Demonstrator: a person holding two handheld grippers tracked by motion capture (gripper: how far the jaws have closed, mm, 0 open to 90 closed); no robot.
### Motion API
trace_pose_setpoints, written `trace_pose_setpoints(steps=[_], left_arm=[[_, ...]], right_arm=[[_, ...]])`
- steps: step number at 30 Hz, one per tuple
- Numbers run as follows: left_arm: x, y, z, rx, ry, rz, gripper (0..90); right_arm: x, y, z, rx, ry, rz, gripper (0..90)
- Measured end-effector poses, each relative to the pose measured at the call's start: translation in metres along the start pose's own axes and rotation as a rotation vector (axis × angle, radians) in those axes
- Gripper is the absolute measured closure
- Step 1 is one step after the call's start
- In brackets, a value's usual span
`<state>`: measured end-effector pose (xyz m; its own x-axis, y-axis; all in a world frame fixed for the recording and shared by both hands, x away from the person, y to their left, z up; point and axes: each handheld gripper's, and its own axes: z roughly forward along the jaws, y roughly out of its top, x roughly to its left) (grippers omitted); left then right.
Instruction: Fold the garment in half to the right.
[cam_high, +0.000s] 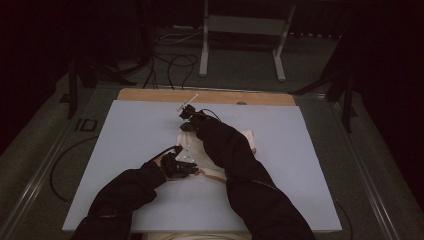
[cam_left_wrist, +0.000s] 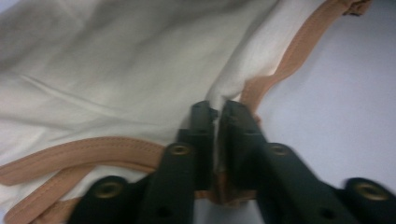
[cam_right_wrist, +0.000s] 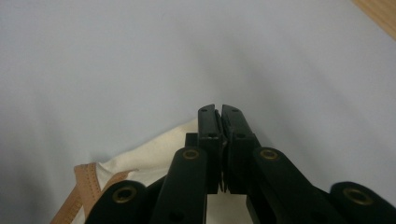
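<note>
A cream cloth bag (cam_high: 189, 150) with tan straps (cam_left_wrist: 93, 151) lies in the middle of the pale blue board (cam_high: 135, 145). My left gripper (cam_high: 177, 165) is at the bag's near left edge. In the left gripper view its jaws (cam_left_wrist: 217, 116) are shut on a fold of the cream fabric, right beside a strap. My right gripper (cam_high: 190, 120) is at the bag's far edge. In the right gripper view its jaws (cam_right_wrist: 219, 112) are shut, and a corner of the cloth (cam_right_wrist: 154, 154) rises to them. Both dark sleeves hide much of the bag in the high view.
The board rests on a wooden tabletop whose far strip (cam_high: 150, 95) shows. A small white stick (cam_high: 187, 102) lies near that strip. Beyond the table stand a metal frame (cam_high: 240, 25) and floor cables (cam_high: 170, 65). Bare board lies left and right of the bag.
</note>
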<state>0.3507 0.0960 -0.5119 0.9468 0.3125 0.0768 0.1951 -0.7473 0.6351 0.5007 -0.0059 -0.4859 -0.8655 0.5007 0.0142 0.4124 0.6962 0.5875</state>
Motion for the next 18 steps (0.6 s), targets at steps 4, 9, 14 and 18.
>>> trace_pose_setpoints(steps=[4, 9, 14, 18], left_arm=[[0.0, 0.001, -0.002, -0.005, -0.013, 0.004, 86.8], [-0.003, 0.006, -0.006, 0.006, -0.017, 0.03, 87.3], [-0.004, 0.011, -0.009, 0.009, -0.018, 0.054, 87.4], [-0.005, 0.015, -0.011, 0.003, -0.017, 0.063, 87.5]], right_arm=[[0.0, 0.002, -0.005, -0.01, -0.003, -0.008, 87.5], [-0.001, 0.003, -0.012, -0.026, -0.004, -0.014, 87.5], [0.0, 0.002, -0.022, -0.04, -0.006, -0.014, 87.5], [-0.001, 0.001, -0.031, -0.063, -0.01, -0.02, 87.5]])
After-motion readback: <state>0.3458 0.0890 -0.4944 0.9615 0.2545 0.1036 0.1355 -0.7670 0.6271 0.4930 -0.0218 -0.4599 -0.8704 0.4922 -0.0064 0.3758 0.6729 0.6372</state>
